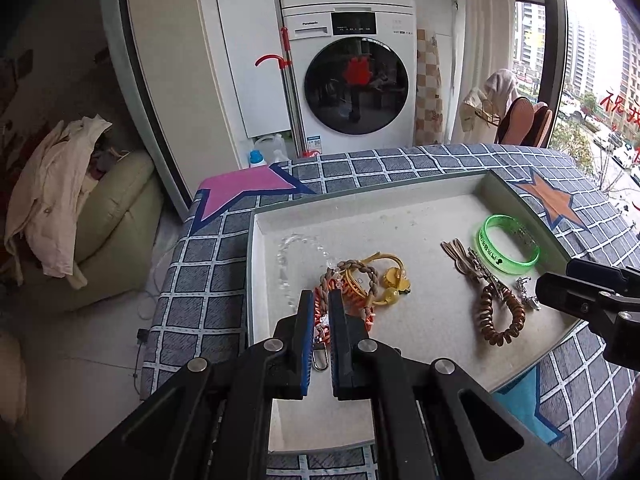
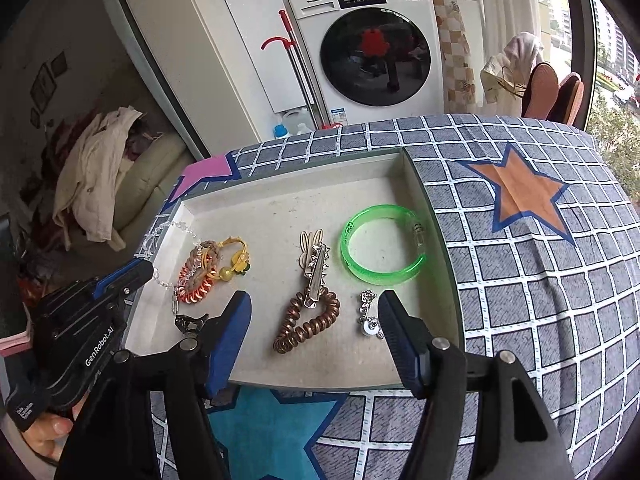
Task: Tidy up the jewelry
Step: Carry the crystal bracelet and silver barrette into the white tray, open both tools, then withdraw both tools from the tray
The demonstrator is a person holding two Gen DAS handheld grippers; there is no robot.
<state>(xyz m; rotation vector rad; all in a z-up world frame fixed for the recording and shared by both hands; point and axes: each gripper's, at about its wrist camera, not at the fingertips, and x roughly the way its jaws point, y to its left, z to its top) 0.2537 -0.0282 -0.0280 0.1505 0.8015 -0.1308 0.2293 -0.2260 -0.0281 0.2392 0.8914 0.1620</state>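
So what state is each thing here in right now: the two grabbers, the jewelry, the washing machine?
Left gripper: nearly shut, over the orange coil bracelet.
Right gripper: open, empty.
Green bangle: lying flat in the tray.
Copper spiral hair tie: lying flat, a metal hair clip on it.
Washing machine: door closed.

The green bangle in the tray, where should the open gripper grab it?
Probably the green bangle is best pinched across its near rim, from above. It lies flat on the tray, so one finger goes inside the ring, one outside. The right gripper is open and closest; avoid the far side beside the tray wall.
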